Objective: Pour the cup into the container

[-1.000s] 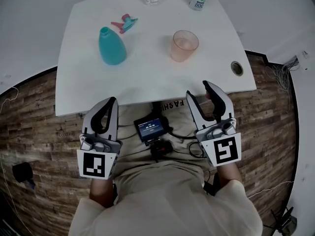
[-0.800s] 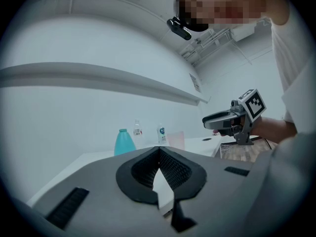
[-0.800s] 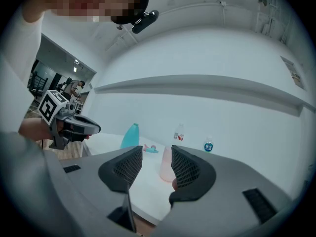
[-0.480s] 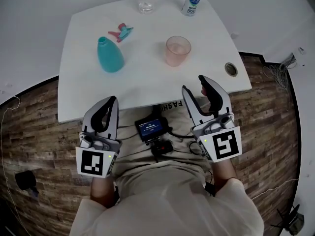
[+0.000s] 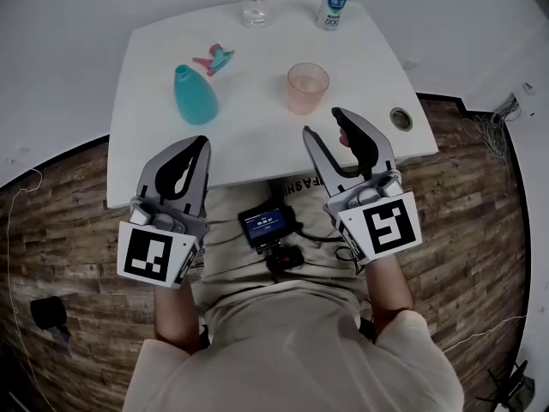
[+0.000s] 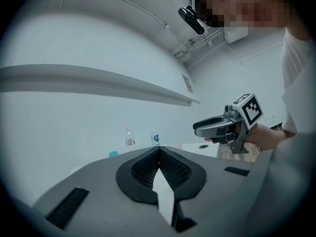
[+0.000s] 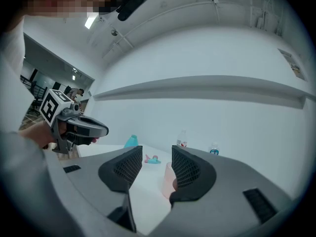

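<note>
A translucent pink cup (image 5: 307, 87) stands upright right of centre on the white table (image 5: 257, 148). A teal bottle (image 5: 195, 95) with its neck uncapped stands to its left, and its pink and teal spray head (image 5: 214, 59) lies behind it. My left gripper (image 5: 199, 142) hovers at the table's near edge, shut and empty, its pads meeting in the left gripper view (image 6: 159, 149). My right gripper (image 5: 324, 124) is held over the near edge in front of the cup, open with nothing between the pads. In the right gripper view (image 7: 157, 154) the cup (image 7: 168, 179) shows beyond the gap.
A clear bottle (image 5: 254, 1) and a small water bottle (image 5: 335, 7) stand at the table's far edge. A cable hole (image 5: 400, 118) sits near the right front corner. A small device with a lit screen (image 5: 266, 224) hangs at the person's waist. Wood floor surrounds the table.
Both grippers have risen and come forward to the table's near edge. Neither has touched anything; the cup and bottle stand as before.
</note>
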{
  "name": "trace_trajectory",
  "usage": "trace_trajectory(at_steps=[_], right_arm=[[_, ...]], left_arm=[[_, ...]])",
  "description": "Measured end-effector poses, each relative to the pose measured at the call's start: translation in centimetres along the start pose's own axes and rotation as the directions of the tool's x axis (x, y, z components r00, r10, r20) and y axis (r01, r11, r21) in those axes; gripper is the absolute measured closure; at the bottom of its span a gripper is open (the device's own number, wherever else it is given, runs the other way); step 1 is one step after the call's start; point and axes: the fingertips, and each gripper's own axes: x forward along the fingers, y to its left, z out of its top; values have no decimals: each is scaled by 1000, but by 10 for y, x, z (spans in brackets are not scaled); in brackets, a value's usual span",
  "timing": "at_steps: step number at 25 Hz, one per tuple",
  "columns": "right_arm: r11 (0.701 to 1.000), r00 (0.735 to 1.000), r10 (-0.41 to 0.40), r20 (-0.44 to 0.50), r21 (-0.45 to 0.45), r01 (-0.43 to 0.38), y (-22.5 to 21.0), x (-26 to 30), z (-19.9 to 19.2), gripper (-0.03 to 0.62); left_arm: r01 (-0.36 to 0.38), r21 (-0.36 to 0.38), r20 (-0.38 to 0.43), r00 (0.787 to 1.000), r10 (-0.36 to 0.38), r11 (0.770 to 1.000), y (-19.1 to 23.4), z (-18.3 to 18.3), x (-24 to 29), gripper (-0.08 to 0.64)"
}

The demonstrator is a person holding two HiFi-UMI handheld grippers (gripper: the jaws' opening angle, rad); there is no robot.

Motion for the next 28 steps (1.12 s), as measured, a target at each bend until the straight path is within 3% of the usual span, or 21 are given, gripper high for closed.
trace_trajectory(at_steps=[6,11,28], right_arm=[[1000,1000,7,-8,7,-7,-2,7,-7,408],[1000,999,10,-38,23,-9,-3,1,-30,408],[1000,997,24,-72,16,-23,9,-4,-51,408]], left_arm=[[46,-2,-11,999,-46,999,-9,-10,4,549],[25,-48,-73,997,-29,999,-14,-45,-9,549],[10,-28,-87,996,-12,1000,-9,-60,-11,548]])
